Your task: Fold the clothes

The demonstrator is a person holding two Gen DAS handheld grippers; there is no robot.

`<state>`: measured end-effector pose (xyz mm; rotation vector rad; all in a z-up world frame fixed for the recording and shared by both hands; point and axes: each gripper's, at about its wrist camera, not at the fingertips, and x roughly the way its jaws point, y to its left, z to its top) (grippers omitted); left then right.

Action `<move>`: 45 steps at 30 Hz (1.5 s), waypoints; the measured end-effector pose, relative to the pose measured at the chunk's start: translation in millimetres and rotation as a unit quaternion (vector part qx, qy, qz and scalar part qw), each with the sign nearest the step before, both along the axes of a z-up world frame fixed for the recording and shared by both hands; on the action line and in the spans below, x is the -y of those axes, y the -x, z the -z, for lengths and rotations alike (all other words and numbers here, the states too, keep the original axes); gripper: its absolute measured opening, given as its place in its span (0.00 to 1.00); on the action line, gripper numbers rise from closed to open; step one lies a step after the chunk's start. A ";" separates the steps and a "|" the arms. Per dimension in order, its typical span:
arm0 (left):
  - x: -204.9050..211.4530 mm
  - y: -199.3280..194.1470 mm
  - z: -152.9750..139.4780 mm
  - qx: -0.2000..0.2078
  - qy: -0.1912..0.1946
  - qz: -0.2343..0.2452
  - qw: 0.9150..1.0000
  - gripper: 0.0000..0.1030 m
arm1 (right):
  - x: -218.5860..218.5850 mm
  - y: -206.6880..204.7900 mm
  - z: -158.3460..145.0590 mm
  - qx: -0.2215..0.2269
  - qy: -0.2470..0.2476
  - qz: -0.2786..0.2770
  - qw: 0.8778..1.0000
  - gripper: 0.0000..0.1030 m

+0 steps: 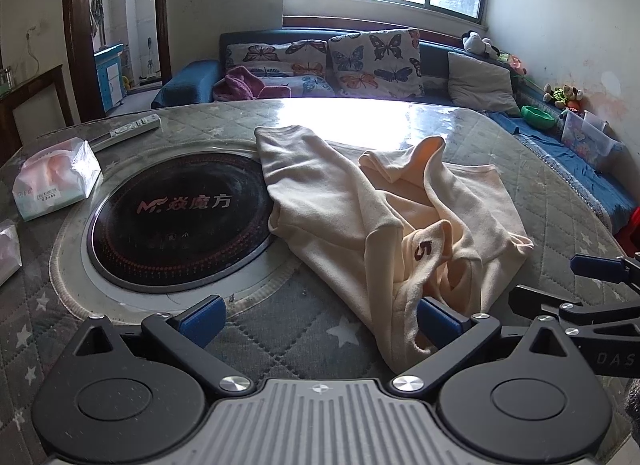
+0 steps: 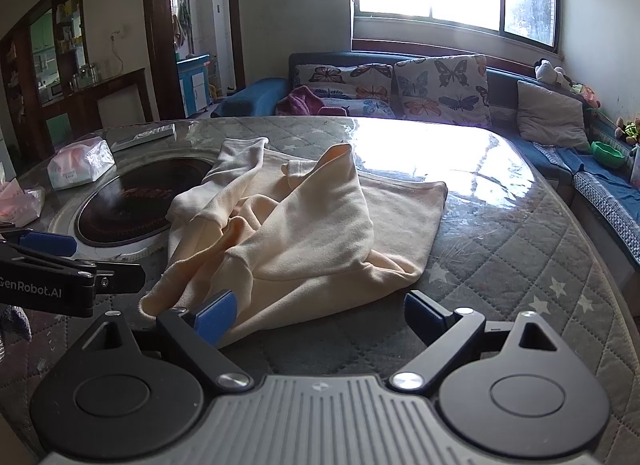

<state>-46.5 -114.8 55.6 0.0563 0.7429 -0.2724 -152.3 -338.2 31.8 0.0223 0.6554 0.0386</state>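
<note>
A cream sweatshirt [image 1: 340,205] [image 2: 312,233] lies crumpled on the round quilted table [image 1: 320,341] [image 2: 500,265], with a dark "5" on one fold. My left gripper [image 1: 320,321] is open wide at the garment's near-left corner; its right pad [image 1: 438,319] rests against the cloth and nothing is pinched. My right gripper [image 2: 320,317] also stands open wide. The near hem lies between its jaws, beside the left pad [image 2: 216,317]. Each gripper shows at the edge of the other's view: the right gripper [image 1: 568,285] and the left gripper [image 2: 60,265].
A black round cooktop [image 1: 180,221] [image 2: 132,205] is set into the table left of the garment. A tissue pack [image 1: 56,177] [image 2: 80,163] and a remote [image 1: 128,129] lie beyond it. A sofa with butterfly cushions [image 1: 372,61] runs behind the table.
</note>
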 end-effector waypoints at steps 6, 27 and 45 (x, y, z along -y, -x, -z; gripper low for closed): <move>2.0 -8.5 -2.5 0.006 -0.001 0.003 1.000 1.00 | 1.6 -6.2 -2.2 0.001 0.005 -0.005 1.000 0.87; 23.2 -72.6 -18.6 0.027 0.016 0.033 0.999 0.89 | 26.0 -73.8 -22.3 0.005 0.003 -0.034 0.999 0.68; 56.3 -158.7 12.2 -0.019 0.008 0.053 0.998 0.76 | 42.6 -183.0 -10.6 -0.015 -0.020 -0.031 0.999 0.46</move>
